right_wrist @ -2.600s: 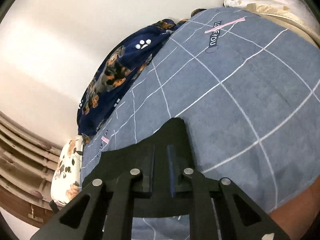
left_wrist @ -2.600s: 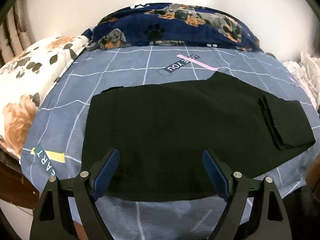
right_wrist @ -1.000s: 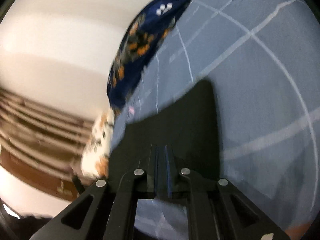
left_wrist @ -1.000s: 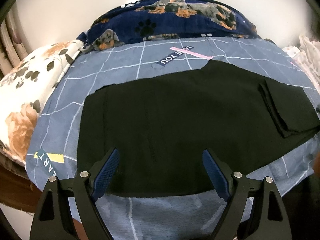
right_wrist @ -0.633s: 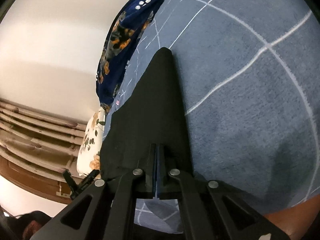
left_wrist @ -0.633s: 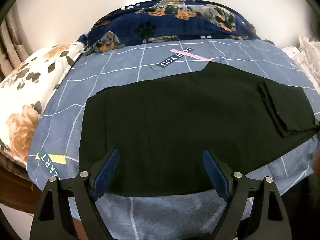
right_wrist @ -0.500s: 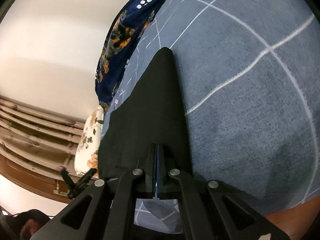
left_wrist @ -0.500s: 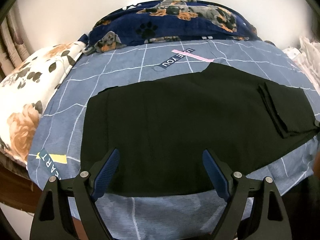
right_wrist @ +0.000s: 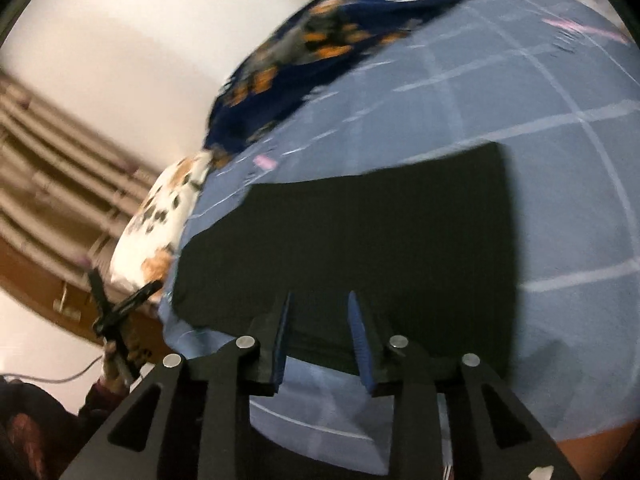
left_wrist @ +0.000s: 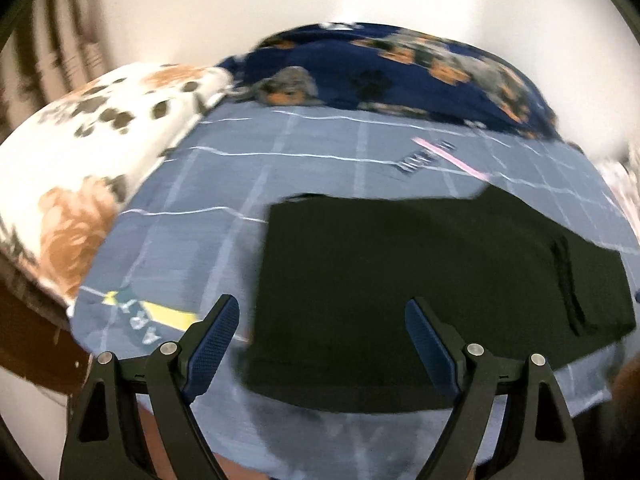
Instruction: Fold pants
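The right gripper (right_wrist: 318, 336) has its jaws a little apart; they've just been opening, and nothing's pinched between the blue pads, the black cloth just shows through the gap behind them. The left gripper (left_wrist: 320, 344) is spread wide and empty, hovering over the near edge of the fabric.

So the pants (left_wrist: 420, 292): one pair, plain black, lying flat on the blue bedsheet (left_wrist: 328, 168) as a broad, roughly rectangular slab. From the right wrist view the pants (right_wrist: 360, 240) look matte with no wrinkles you can make out, straight edges and a squarish corner at the upper right. In the left view there's a seam or folded edge running down the right-hand part of the cloth, though both frames are smeared so fine detail is lost.

Around it: one sheet with a white grid and a couple of printed labels, one navy dog-print blanket (left_wrist: 400, 76) bunched along the far edge by the wall, and one white floral pillow (left_wrist: 92, 160) off to the left.
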`<action>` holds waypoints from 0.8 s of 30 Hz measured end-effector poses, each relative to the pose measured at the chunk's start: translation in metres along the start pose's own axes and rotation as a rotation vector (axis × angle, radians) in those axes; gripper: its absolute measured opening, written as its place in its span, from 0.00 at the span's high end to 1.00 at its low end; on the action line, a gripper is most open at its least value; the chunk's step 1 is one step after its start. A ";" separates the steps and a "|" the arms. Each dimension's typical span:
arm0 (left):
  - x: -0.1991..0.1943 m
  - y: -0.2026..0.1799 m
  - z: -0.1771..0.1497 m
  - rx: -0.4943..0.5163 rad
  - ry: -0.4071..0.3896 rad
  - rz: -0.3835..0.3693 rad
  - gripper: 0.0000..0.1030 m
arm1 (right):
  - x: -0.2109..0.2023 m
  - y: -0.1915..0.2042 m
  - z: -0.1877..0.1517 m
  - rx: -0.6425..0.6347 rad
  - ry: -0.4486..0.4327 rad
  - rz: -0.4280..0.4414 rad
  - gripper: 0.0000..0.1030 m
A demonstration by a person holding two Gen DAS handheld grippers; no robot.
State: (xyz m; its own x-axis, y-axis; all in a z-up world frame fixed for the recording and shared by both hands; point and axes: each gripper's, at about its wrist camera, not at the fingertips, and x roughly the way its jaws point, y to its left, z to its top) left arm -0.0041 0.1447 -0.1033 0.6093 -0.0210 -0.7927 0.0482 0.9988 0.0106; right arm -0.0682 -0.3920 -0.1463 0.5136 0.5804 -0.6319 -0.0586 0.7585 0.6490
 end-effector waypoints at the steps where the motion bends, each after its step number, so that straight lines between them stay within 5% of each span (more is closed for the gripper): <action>1: 0.002 0.009 0.002 -0.016 0.003 0.018 0.17 | 0.009 0.015 0.004 -0.025 0.018 0.009 0.71; 6: 0.015 0.058 0.003 -0.125 0.052 0.056 0.17 | 0.045 0.052 0.013 -0.022 0.068 0.085 0.65; 10: 0.022 0.073 -0.001 -0.144 0.067 -0.021 0.19 | 0.072 0.075 0.005 0.021 0.104 0.177 0.60; 16: 0.036 0.062 -0.005 -0.002 0.099 -0.083 0.24 | 0.099 0.083 -0.014 0.006 0.182 0.151 0.58; 24: 0.056 0.042 -0.003 0.131 0.123 -0.192 0.25 | 0.101 0.079 -0.015 0.036 0.180 0.159 0.55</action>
State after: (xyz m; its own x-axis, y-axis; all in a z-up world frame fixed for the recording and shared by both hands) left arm 0.0297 0.1860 -0.1494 0.4787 -0.1961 -0.8558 0.2607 0.9625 -0.0748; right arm -0.0337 -0.2692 -0.1652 0.3396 0.7372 -0.5841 -0.0944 0.6446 0.7587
